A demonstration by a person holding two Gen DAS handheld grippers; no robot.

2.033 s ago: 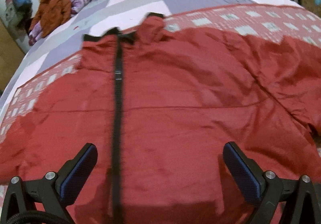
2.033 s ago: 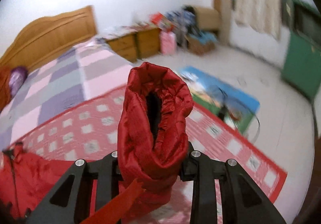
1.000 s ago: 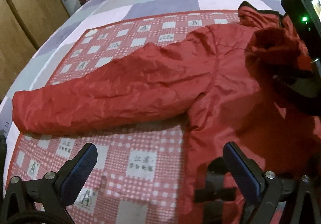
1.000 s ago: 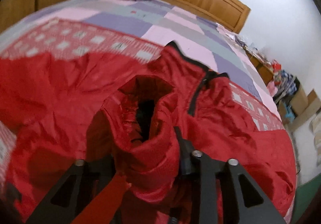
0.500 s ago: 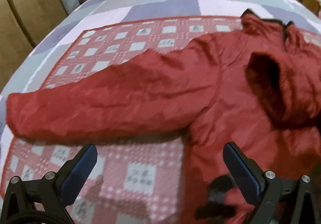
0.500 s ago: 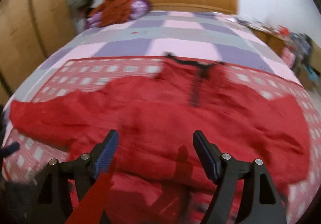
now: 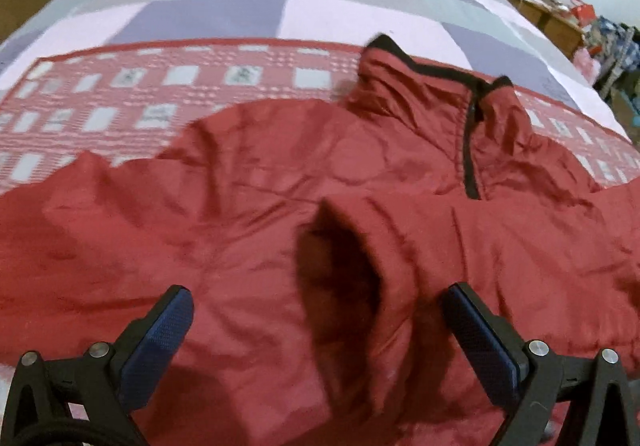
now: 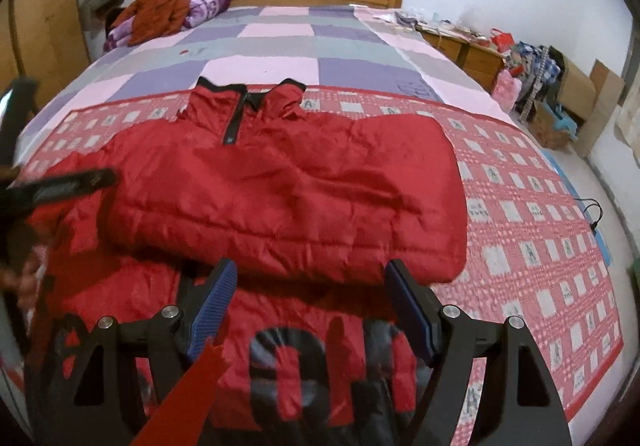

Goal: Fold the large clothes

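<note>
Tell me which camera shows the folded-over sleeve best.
The right wrist view. The folded sleeve lies whole across the red jacket's chest, below the collar. The left wrist view is blurred and close: it shows mainly the sleeve's dark open cuff, with the far end cut off.

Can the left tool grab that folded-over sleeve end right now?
Probably yes. The left tool is open and holds nothing, and the cuff of the red jacket lies on top, right ahead between the fingers. Nothing covers it.
</note>
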